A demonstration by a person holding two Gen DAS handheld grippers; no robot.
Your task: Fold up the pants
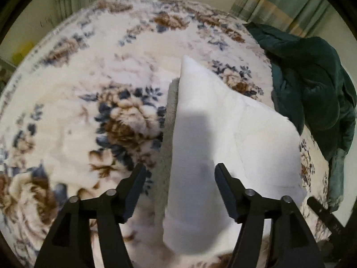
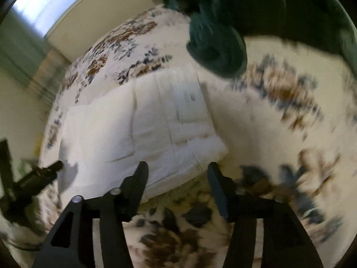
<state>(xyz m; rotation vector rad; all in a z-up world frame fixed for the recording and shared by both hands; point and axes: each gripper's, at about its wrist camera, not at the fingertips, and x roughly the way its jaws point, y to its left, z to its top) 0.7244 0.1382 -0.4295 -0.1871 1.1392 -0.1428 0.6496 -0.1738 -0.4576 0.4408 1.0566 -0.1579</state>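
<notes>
The white pants (image 1: 223, 129) lie folded into a thick pad on the floral bed cover (image 1: 89, 89). In the left wrist view my left gripper (image 1: 179, 170) is open, its fingers straddling the near end of the pad just above it. In the right wrist view the pants (image 2: 142, 122) lie flat with seams showing. My right gripper (image 2: 177, 167) is open and empty over the pad's near edge. The left gripper's tip (image 2: 44, 172) shows at the left of that view.
A dark green garment (image 1: 312, 84) lies bunched at the right side of the bed, also at the top of the right wrist view (image 2: 223, 51). Striped curtains (image 1: 279, 4) and a pale wall stand behind. The right wrist view is blurred.
</notes>
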